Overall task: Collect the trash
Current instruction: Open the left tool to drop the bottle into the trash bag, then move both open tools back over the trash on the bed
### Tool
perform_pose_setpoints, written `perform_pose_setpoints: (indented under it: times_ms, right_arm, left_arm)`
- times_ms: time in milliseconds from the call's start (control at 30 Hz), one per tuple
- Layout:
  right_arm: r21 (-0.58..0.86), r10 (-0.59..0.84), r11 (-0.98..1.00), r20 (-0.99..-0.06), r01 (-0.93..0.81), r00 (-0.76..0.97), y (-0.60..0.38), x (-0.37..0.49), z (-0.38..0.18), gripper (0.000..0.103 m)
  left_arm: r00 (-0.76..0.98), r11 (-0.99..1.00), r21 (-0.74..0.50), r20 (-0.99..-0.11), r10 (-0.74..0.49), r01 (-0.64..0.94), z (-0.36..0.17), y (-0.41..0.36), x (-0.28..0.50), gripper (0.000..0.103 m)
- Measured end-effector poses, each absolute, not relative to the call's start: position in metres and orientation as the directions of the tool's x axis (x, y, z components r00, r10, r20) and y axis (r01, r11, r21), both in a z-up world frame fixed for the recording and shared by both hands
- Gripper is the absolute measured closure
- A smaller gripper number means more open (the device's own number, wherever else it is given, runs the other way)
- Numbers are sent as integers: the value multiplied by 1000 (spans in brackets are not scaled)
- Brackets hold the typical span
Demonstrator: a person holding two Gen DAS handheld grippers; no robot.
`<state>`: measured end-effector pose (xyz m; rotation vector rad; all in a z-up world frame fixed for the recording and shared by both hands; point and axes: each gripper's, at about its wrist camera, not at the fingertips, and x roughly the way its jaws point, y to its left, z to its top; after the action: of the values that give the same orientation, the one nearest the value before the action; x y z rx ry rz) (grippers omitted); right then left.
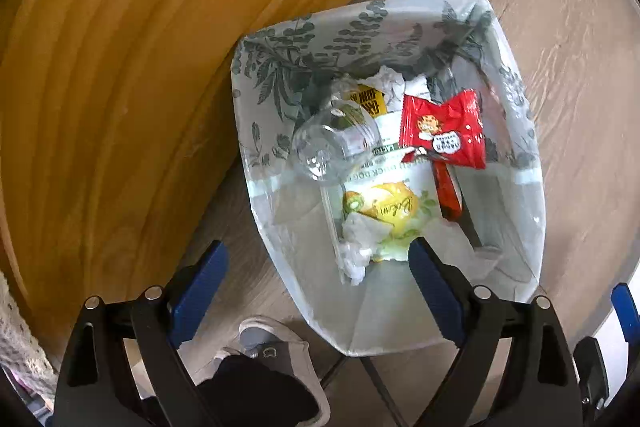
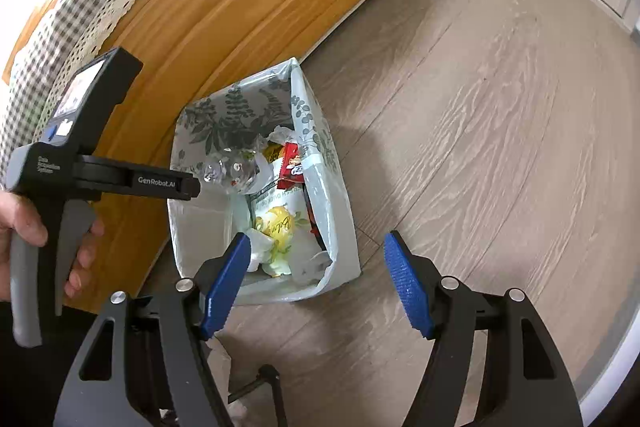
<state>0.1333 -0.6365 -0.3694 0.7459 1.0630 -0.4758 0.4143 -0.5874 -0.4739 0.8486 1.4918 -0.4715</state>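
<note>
A home room as I see it, grey wood-plank floor (image 2: pixel 460 115), honey-coloured wooden furniture (image 2: pixel 248 7) topped with gingham, lace-edged cloth (image 2: pixel 92 7), leaf-print lined waste bin (image 2: pixel 316 131) of snack wrappers against the furniture's base.

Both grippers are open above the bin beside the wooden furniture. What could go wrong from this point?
1. The clear plastic bottle lies on top of the other trash in the bin, near its upper part; it might roll out if the bin is bumped.
2. The left gripper hangs low over the liner's edge and could snag it.
</note>
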Motion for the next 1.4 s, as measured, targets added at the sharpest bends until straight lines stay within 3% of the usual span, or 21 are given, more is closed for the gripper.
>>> perform_pose_setpoints:
  times_ms: [333, 800, 1100, 1400]
  right_arm:
    - [225, -61, 668, -934, 710, 353, -638, 134, -344, 36]
    - [66, -266, 734, -888, 676, 375, -618, 142, -232, 36]
    - [35, -363, 767, -800, 641, 477, -591, 157, -150, 36]
    - [8, -379, 839, -710, 545, 594, -533, 204, -86, 36]
  left_arm:
    - [33, 711, 98, -994, 104, 696, -424, -574, 397, 12]
    - [83, 836, -106, -981, -177, 538, -313, -504, 382, 12]
    - [284, 839, -253, -861, -422, 481, -192, -415, 387, 12]
    - [445, 838, -282, -745, -498, 466, -115, -333, 423, 12]
